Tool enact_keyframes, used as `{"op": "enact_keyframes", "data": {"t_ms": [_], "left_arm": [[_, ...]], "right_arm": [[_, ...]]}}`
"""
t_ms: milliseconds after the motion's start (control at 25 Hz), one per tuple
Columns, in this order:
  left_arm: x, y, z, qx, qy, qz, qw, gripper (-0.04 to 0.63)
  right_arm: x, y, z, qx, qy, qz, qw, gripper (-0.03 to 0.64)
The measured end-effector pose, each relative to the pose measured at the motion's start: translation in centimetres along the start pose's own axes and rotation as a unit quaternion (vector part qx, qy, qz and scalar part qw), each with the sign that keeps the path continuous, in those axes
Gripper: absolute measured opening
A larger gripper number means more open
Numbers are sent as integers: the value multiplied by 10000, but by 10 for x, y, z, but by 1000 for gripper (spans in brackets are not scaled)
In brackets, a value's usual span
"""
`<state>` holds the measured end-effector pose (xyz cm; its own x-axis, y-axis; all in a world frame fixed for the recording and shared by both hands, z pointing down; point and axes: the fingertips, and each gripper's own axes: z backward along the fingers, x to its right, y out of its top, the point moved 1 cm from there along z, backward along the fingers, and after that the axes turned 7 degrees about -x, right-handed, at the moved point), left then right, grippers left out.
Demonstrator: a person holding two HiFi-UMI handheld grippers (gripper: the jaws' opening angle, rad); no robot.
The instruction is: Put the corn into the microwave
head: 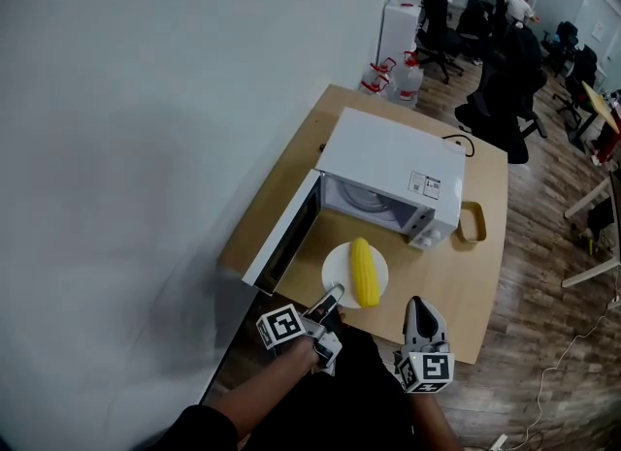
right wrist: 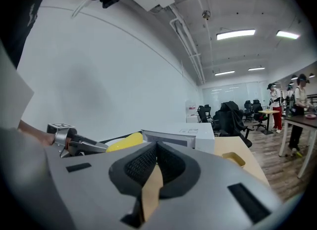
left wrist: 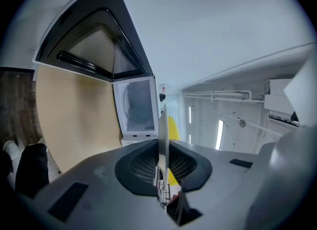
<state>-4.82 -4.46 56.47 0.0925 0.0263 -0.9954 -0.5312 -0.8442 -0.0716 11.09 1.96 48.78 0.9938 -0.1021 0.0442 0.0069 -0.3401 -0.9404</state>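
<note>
Left tool pinches, it seems, the plate rim bearing the corn; right tool closed, empty.

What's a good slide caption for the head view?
Left gripper holds the rim of a white plate bearing corn, facing the open microwave.

Matt lt-wood table; smooth wht microwave casing; glossy wht plate; shiny yel corn.
</note>
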Motion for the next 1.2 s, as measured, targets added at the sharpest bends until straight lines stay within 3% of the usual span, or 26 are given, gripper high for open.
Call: {"op": "enact_keyframes", "data": {"t_ms": [120,360,560,720,1120,1200], "left_arm": [[-7,17,-26,46,-75,-148,9999,32],[-27,46,-68,252,-82,-13,9996,32],[-30,66,-102,332,-531,78,9980,34],[-58,77,-112,364,-207,41,9991,34],[-98,104,-153,466,-332,265,9980,34],[-110,109,-160,434,-197,255,9985,35]], "right_arm": [[13,9,-25,9,92,8,10000,60],[31,23,-71,-44,239,56,9997,60],[35,26,-104,-120,376,100,9992,60],[35,23,-123,-180,485,94,9986,60],[40,17,-161,-432,817,85,9957,60],[42,16,-168,-449,834,82,9955,60]]}}
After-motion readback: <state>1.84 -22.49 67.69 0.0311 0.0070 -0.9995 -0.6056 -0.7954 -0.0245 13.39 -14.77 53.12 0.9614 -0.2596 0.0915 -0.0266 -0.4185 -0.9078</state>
